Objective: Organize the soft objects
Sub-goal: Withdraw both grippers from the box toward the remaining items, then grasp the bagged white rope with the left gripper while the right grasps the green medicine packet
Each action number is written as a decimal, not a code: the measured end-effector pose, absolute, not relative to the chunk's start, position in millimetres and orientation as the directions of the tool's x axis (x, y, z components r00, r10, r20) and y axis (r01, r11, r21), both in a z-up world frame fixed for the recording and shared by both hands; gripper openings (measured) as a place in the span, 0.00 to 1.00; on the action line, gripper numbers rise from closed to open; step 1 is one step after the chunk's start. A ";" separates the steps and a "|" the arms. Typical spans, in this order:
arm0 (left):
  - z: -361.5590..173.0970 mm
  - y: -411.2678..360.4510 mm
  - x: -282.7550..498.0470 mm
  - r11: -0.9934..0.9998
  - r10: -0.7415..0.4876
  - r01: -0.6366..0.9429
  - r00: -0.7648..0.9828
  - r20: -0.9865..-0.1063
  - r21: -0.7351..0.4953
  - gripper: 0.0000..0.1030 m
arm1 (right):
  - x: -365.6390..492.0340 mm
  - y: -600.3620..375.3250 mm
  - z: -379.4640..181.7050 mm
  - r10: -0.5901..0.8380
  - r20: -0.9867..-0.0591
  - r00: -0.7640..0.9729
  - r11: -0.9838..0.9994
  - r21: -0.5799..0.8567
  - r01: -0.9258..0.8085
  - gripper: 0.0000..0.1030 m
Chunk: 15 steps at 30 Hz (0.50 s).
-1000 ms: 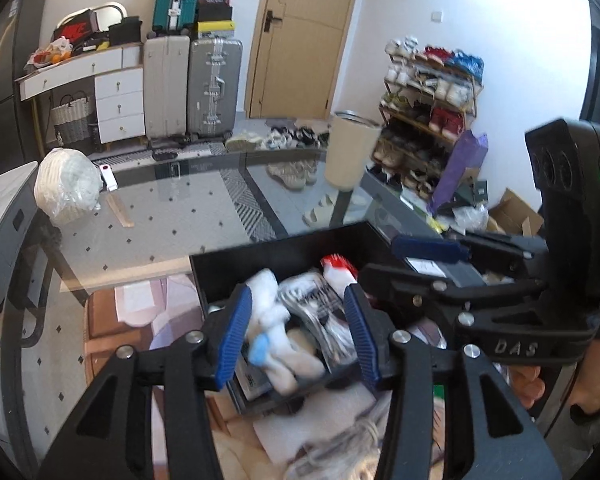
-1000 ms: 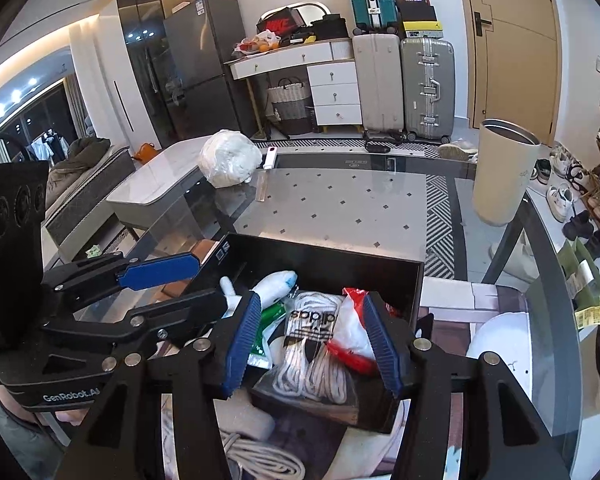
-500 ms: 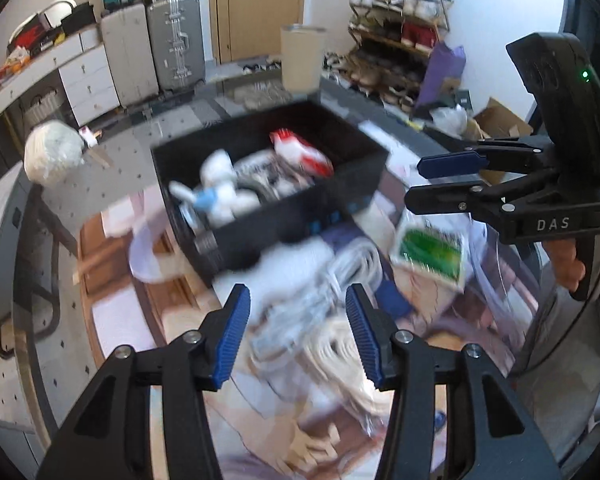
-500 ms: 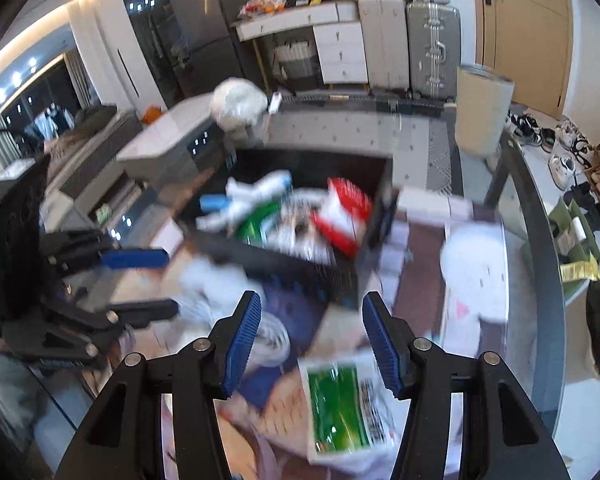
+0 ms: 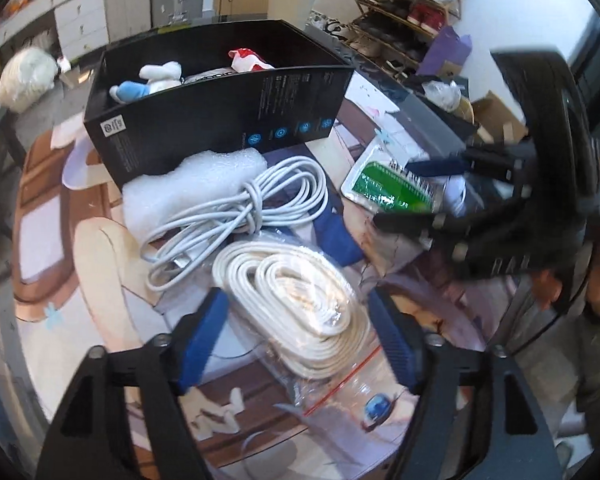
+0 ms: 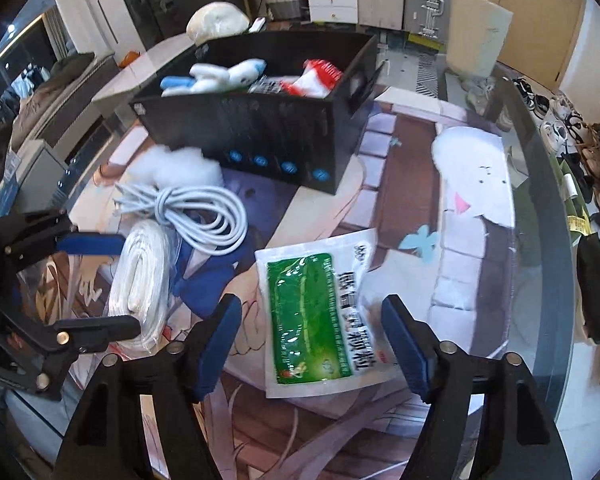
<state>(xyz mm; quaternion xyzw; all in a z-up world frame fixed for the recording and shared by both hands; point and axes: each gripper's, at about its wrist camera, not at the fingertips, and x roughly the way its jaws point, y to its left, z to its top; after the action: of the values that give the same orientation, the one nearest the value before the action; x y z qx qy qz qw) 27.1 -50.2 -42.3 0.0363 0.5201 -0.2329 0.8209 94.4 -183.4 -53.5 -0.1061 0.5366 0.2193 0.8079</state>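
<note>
- Soft objects lie on the counter [image 6: 540, 216] in front of a black box [image 5: 220, 120]: a bagged cord coil [image 5: 300, 300], a loose white cable [image 5: 240, 204], a foam wad [image 5: 188, 184] and a green packet [image 6: 320, 312].
- We see a blue-and-white plush [image 6: 216, 76] and a red-and-white pouch [image 6: 316, 80] already inside the box.
- Our left tool [image 5: 300, 332] is wide open and grips nothing; its blue pads flank the coil's near end.
- Our right tool [image 6: 312, 340] is also wide open and grips nothing, one pad on each side of the packet's lower half.
- We cannot tell whether either tool touches its object.
- The cable lies between foam and coil, resting on the foam.
</note>
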 end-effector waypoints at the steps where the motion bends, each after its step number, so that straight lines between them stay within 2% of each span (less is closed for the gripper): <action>1: -42.4 -49.9 27.8 0.890 -0.353 0.412 0.347 -0.869 -0.197 0.75 | 92.5 -180.0 -54.9 0.235 -0.915 0.327 0.877 0.054 -0.477 0.73; 4: -42.7 -49.7 34.3 0.894 -0.379 0.375 0.337 -0.862 -0.247 0.76 | 88.4 -173.0 -56.4 0.223 -0.917 0.332 0.868 0.031 -0.495 0.74; 7: -43.8 -53.3 39.1 0.905 -0.358 0.354 0.338 -0.870 -0.235 0.77 | 87.6 -174.1 -55.4 0.228 -0.917 0.329 0.869 0.039 -0.493 0.74; 15: -54.9 -58.9 42.6 0.927 -0.249 0.359 0.374 -0.893 -0.108 0.77 | 90.6 -172.9 -55.0 0.230 -0.917 0.327 0.868 0.042 -0.495 0.76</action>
<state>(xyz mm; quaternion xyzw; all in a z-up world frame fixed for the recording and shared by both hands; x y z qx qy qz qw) 42.6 -58.9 -54.9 0.0519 0.5285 -0.1837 0.8272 90.6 -172.9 -55.0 -0.1239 0.5347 0.2255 0.8050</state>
